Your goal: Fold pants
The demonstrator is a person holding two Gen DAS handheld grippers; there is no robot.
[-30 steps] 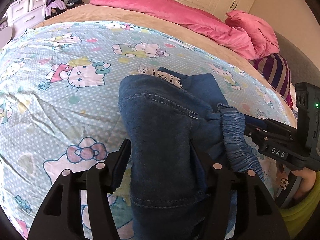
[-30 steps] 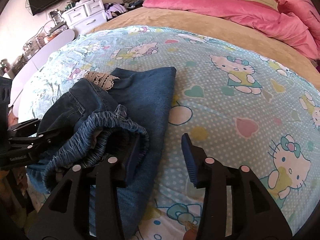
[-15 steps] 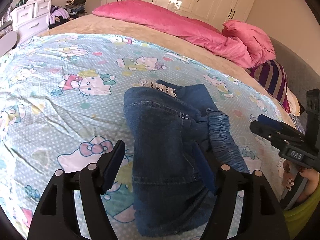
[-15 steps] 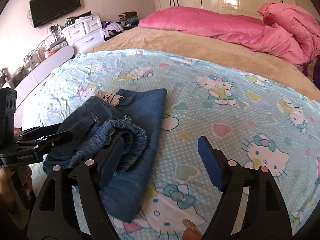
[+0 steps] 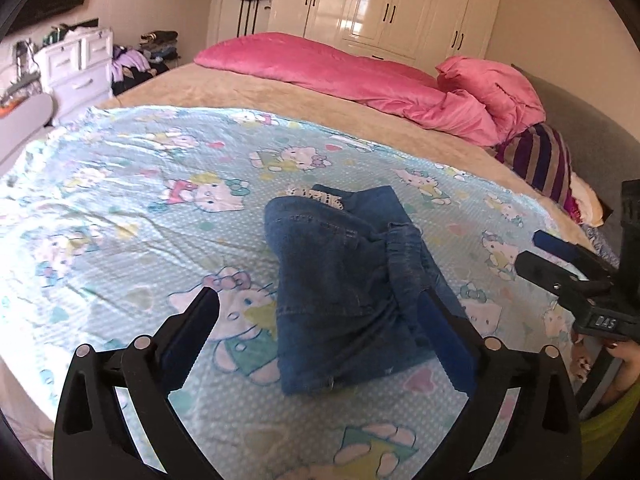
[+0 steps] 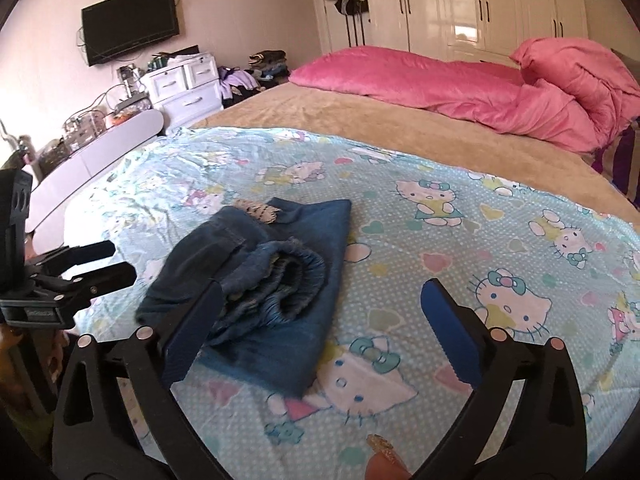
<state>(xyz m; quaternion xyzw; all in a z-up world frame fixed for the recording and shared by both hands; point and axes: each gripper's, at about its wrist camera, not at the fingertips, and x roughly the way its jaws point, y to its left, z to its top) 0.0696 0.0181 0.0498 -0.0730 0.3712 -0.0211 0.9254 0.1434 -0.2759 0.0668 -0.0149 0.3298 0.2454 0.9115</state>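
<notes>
The dark blue denim pants (image 5: pixel 344 280) lie folded into a small bundle on the pale blue cartoon-cat sheet (image 5: pixel 120 192), elastic waistband on top and a lace trim at the far end. My left gripper (image 5: pixel 318 304) hovers above their near end, its jaws opening wide, the pads touching no cloth. In the right wrist view the pants (image 6: pixel 280 280) sit left of centre. My right gripper (image 6: pixel 322 296) hangs over the sheet beside them, jaws also opening, nothing between them. Each gripper shows in the other's view: the right one (image 5: pixel 560 268), the left one (image 6: pixel 88 268).
A tan blanket (image 6: pixel 360 128) covers the bed beyond the sheet, with a pink duvet (image 5: pixel 360 76) and a striped pillow (image 5: pixel 540 156) at the far side. White drawers (image 6: pixel 188 84), a wall television (image 6: pixel 130 24) and wardrobes (image 6: pixel 480 4) stand behind.
Both grippers have opened wide and drawn back and up from the pants. The left jaws no longer straddle the denim, and the bundle rests alone on the sheet.
</notes>
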